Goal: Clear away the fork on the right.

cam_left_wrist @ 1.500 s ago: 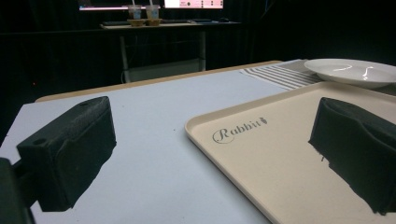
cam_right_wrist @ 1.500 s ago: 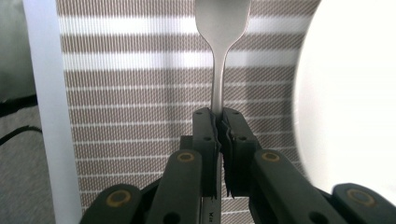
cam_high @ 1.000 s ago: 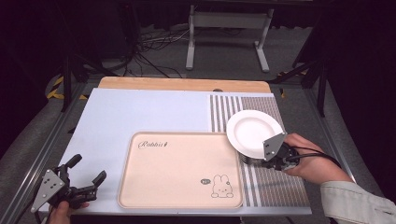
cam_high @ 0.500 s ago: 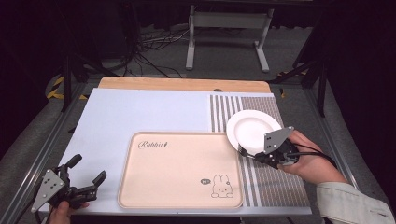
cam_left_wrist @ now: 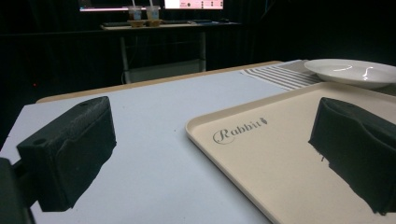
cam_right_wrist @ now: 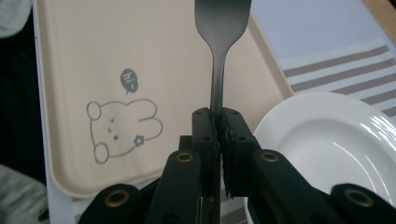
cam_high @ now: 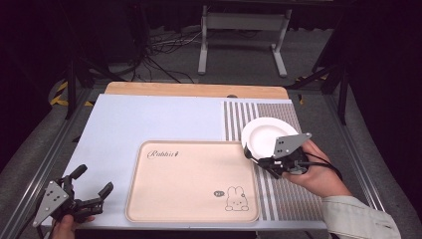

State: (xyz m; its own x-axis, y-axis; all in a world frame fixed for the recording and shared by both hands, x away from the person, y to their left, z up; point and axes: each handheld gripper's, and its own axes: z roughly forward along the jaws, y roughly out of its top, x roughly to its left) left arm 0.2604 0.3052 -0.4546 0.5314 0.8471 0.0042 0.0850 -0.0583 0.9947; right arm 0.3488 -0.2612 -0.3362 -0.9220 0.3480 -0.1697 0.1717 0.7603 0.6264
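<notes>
The beige tray (cam_high: 191, 181) with the rabbit print is the landmark. It lies on the pale blue table cover (cam_high: 149, 117), and the white plate (cam_high: 266, 133) sits just off the tray's far right corner, on the striped mat (cam_high: 293, 199).

Compared with a second ago, the right gripper (cam_high: 255, 160) has shifted from the near edge of the plate toward the tray's right rim, and its hand (cam_high: 318, 174) has moved with it. The plate lies where it did, and the left gripper (cam_high: 92, 186) has not moved from its spot off the tray's near left corner. I judge this to mean the fork (cam_right_wrist: 219, 42) is on its way to the tray, not the plate.

In the right gripper view the jaws are pressed together on the fork's handle. The fork's long axis runs straight out along the jaws, tines leading, and its head reaches over the tray's surface just inside the right rim, beyond the rabbit drawing (cam_right_wrist: 122, 128). Whether it touches the tray I cannot tell.

The left gripper's jaws stand wide apart, holding nothing, low over the table cover.
</notes>
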